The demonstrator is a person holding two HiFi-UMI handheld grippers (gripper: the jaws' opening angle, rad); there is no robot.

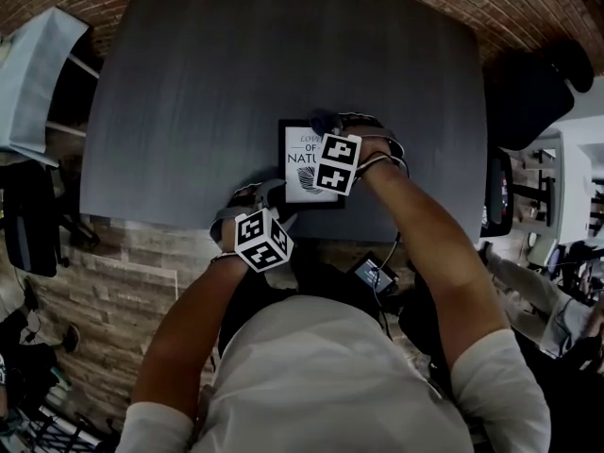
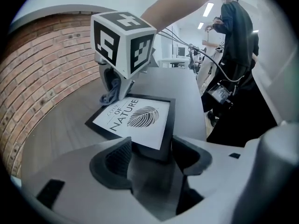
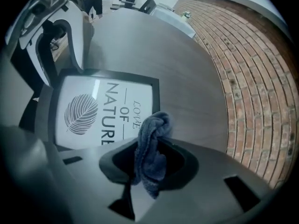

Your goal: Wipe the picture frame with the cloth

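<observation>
1. Head view: the picture frame (image 1: 304, 163) lies flat on the bench (image 1: 236, 64), near its front edge. The left tongs (image 1: 276, 194) are at the frame's near corner. The right tongs (image 1: 330, 125) are over its far edge.
2. Left gripper view: the left tongs stand narrow and seem to pinch that corner. The frame looks stiff and light, and its front is probably fragile, so I judge the rim the safest hold.
3. Right gripper view: the right tongs are closed on the bunched cloth (image 3: 150, 143). It looks soft and should fold easily over the edges.
</observation>
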